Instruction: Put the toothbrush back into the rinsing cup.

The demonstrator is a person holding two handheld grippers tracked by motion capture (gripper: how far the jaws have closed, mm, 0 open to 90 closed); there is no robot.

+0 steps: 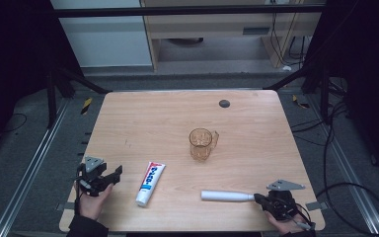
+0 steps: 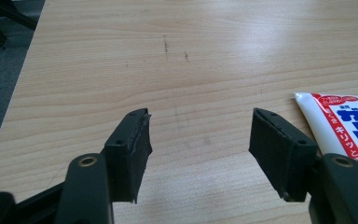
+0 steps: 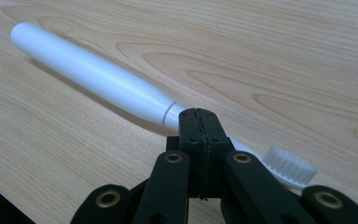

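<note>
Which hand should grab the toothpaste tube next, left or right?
Left. The left gripper is open and empty, right beside the toothpaste tube. The right gripper is shut on the toothbrush.

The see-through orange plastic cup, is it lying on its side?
No, the see-through orange plastic cup stands upright on the light wooden table, with its open mouth facing up.
</note>
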